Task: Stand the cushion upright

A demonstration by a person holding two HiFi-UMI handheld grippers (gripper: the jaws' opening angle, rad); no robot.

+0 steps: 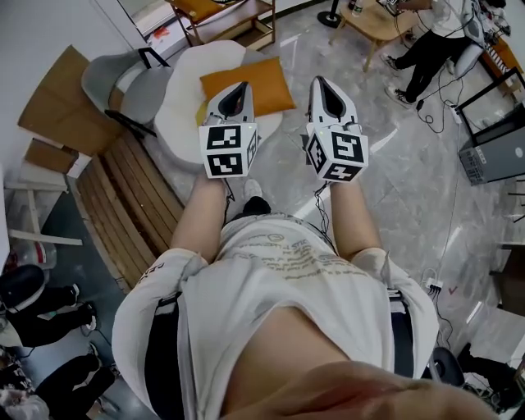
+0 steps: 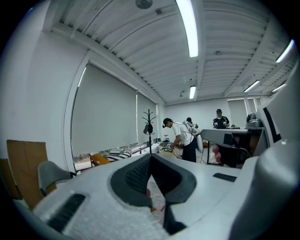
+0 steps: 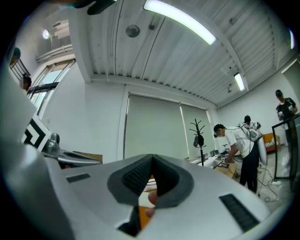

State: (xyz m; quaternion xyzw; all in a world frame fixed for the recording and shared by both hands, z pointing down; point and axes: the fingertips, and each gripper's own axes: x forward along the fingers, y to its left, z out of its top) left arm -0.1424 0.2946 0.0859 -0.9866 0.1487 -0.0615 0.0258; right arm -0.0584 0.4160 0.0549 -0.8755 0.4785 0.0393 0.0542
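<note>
An orange cushion [image 1: 261, 80] lies flat on a white round pouf [image 1: 197, 74] ahead of me in the head view. My left gripper [image 1: 239, 85] hangs over the cushion's near left part, jaws shut with nothing between them. My right gripper [image 1: 322, 82] is beside it, just right of the cushion over the floor, also shut and empty. In the right gripper view a sliver of the orange cushion [image 3: 134, 220] shows below the closed jaws of that gripper [image 3: 152, 161]. The left gripper view looks level across the room over its closed gripper [image 2: 151, 158].
A grey chair [image 1: 123, 78] stands left of the pouf, with wooden slats [image 1: 131, 205] and cardboard [image 1: 53, 102] nearer the wall. People stand at a table [image 1: 373, 20] at the far right. A black frame [image 1: 492, 90] and cables [image 1: 447, 189] lie on the marble floor to the right.
</note>
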